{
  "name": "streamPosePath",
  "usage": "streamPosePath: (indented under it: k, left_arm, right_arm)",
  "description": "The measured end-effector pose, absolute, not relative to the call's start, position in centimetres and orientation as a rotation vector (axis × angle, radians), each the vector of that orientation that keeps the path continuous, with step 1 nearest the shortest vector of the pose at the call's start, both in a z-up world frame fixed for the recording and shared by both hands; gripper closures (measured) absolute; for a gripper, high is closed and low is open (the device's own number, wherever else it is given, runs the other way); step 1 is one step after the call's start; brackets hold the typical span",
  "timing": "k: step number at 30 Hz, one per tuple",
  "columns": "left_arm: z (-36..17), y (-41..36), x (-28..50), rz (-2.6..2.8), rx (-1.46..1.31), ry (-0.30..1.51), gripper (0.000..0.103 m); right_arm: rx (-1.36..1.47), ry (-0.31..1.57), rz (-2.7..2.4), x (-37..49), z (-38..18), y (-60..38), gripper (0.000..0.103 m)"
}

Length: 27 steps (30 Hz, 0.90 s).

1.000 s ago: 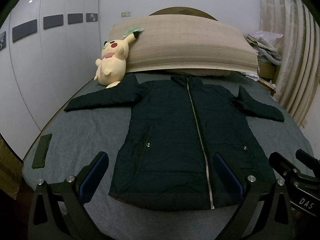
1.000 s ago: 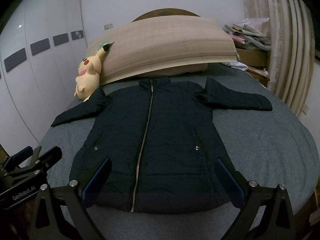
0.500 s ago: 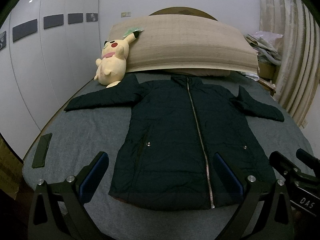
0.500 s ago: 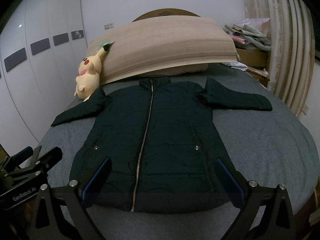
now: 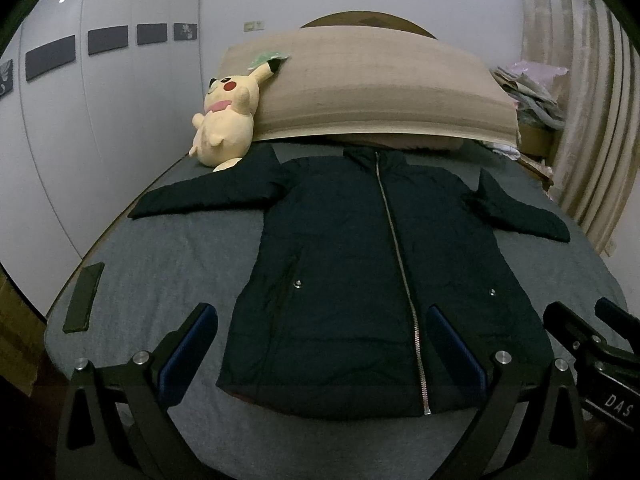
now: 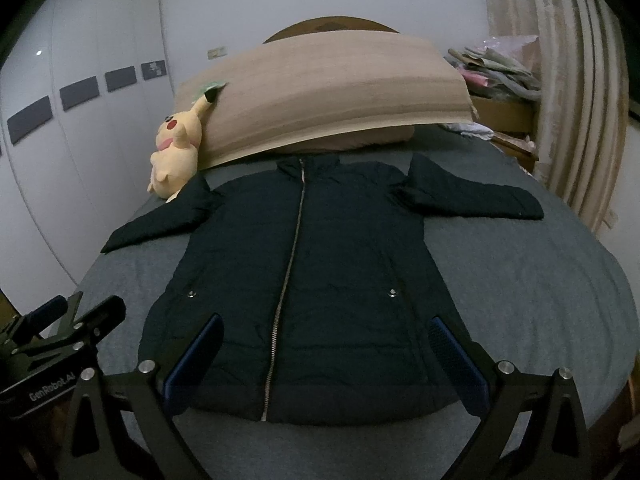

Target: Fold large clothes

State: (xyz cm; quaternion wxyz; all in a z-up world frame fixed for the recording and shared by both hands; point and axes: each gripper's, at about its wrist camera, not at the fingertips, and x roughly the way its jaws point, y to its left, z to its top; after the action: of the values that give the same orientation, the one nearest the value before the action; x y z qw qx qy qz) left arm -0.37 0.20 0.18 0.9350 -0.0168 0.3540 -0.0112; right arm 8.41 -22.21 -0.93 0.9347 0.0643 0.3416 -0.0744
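Observation:
A dark padded jacket (image 5: 344,264) (image 6: 320,264) lies flat and zipped on the grey bed (image 5: 168,264) (image 6: 528,280), collar toward the headboard, both sleeves spread out sideways. My left gripper (image 5: 322,322) hovers open above the jacket's hem, holding nothing. My right gripper (image 6: 326,334) is open too, over the hem, a little to the right of the left one. Each gripper shows at the edge of the other's view: the right gripper (image 5: 592,332) and the left gripper (image 6: 80,316). Neither touches the jacket.
A yellow plush toy (image 5: 228,120) (image 6: 176,152) leans on the long beige pillow (image 5: 372,88) at the bed's head, next to the left sleeve. A dark flat rectangle (image 5: 84,298) lies near the bed's left edge. Curtains (image 6: 560,80) and a cluttered pile (image 6: 496,68) stand at the right.

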Motion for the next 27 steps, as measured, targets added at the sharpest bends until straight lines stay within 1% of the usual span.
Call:
streamPosePath:
  k: [27]
  left_arm:
    - [-0.53, 0.25, -0.14, -0.019, -0.034, 0.731, 0.0]
  right_arm:
    - [0.131, 0.7, -0.155, 8.3, -1.07, -22.44, 0.0]
